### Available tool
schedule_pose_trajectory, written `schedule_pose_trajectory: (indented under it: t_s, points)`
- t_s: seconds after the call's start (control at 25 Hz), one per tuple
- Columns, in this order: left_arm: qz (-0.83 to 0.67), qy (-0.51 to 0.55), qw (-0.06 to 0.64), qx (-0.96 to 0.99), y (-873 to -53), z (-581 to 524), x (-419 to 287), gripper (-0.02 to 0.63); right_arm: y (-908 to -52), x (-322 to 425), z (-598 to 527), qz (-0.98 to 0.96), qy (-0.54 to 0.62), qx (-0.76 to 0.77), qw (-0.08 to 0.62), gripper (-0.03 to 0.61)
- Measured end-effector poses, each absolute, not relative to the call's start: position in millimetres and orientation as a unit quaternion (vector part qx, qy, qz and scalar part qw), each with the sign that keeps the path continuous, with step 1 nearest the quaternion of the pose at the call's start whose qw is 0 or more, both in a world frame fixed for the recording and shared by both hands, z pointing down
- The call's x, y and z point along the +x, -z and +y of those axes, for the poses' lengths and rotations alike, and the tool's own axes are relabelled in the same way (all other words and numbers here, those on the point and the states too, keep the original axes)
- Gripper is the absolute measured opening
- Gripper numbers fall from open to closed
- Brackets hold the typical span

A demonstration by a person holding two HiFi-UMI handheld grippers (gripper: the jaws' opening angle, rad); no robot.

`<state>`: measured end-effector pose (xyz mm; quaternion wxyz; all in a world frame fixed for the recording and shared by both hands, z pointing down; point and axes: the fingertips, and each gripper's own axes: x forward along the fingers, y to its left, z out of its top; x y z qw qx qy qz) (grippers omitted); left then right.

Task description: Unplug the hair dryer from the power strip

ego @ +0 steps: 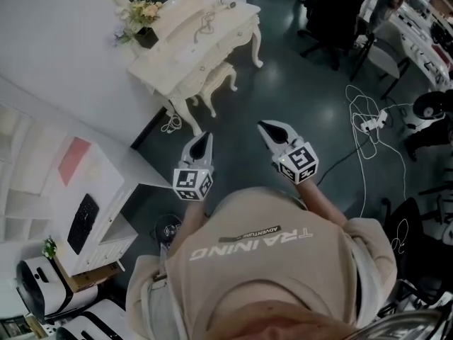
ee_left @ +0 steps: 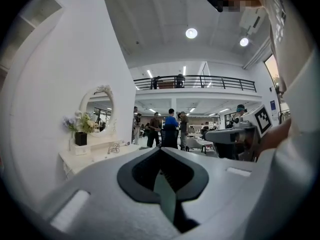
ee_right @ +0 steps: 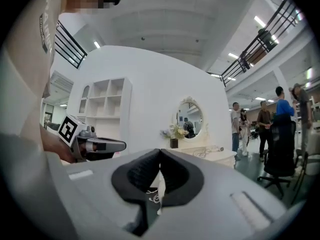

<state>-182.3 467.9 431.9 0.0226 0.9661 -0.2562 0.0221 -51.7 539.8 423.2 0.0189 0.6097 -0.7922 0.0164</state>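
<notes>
Both grippers are held level in front of my chest, over the dark floor. My left gripper [ego: 204, 138] [ee_left: 160, 150] is shut with nothing in it, and so is my right gripper [ego: 265, 127] [ee_right: 160, 150]. They point toward a white dressing table [ego: 212, 55] [ee_left: 85, 159] [ee_right: 220, 156] at the wall, well out of reach. A looped cord [ego: 205, 25] [ee_left: 115, 147] lies on its top; I cannot make out a hair dryer for certain. A white power strip [ego: 372, 123] with white cables lies on the floor far to the right.
A flower pot [ego: 144, 21] and an oval mirror [ee_left: 97, 111] stand on the dressing table, with a stool [ego: 216, 83] in front. White shelving [ego: 64, 190] is at left. Office chairs [ego: 382, 55] and several people [ee_left: 167, 126] stand farther off.
</notes>
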Motion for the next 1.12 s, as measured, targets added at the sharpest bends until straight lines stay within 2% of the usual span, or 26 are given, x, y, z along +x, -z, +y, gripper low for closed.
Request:
schedule_pose_trajectory:
  t_s: [0.68, 1.0, 1.12]
  points:
    - [-0.204, -0.054, 0.054, 0.976, -470.8, 375.3, -214.6, 0.006, -451.4, -84.8, 452.2, -0.762, -0.045, 0.645, 0.031, 0.005]
    - [-0.208, -0.065, 0.085, 0.972, -497.4, 340.9, -216.8, 0.006, -478.3, -72.2, 417.9, -0.752, -0.078, 0.653, 0.050, 0.005]
    - [-0.215, -0.081, 0.071, 0.971, -508.3, 325.6, -202.2, 0.006, -481.1, -55.4, 393.8, -0.756, -0.078, 0.648, 0.042, 0.005]
